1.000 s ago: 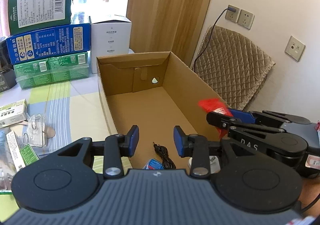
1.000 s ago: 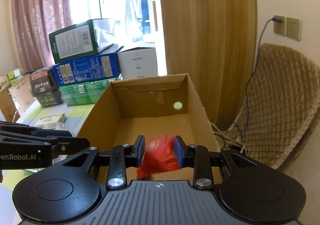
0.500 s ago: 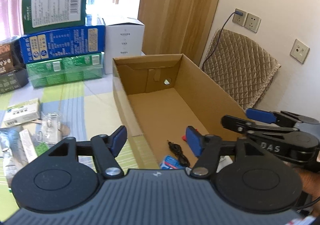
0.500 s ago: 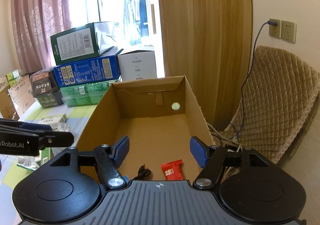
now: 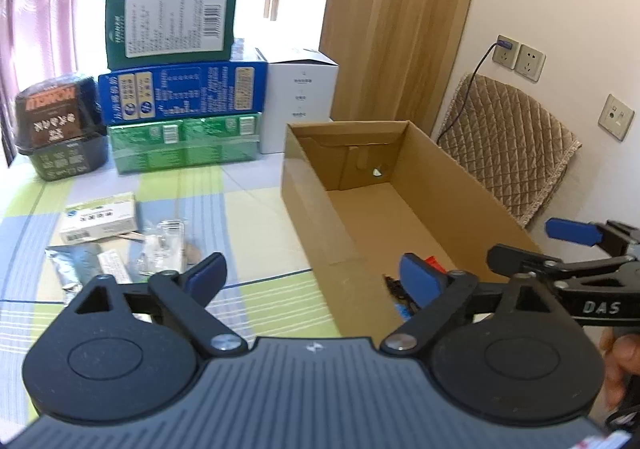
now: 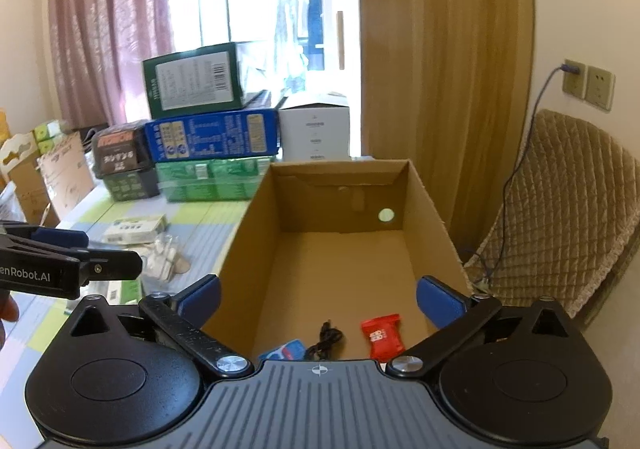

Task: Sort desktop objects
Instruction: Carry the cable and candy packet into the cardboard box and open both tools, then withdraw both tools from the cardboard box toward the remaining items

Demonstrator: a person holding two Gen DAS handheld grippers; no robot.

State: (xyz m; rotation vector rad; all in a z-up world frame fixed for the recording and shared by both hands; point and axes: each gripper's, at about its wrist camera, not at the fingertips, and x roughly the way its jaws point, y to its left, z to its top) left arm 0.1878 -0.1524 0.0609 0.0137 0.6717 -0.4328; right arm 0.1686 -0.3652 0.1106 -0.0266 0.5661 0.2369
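Since the earlier frame our red packet (image 6: 382, 335) has dropped from the right claw (image 6: 318, 299) onto the cardboard box (image 6: 340, 269) floor, beside a black cable (image 6: 325, 341). Both claws have just been opening; the left claw (image 5: 316, 277) gapes empty over the tabletop (image 5: 248, 205).

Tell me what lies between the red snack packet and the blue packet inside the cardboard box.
A coiled black cable lies between the red snack packet and blue packet on the brown cardboard box floor, seen in the right wrist view.
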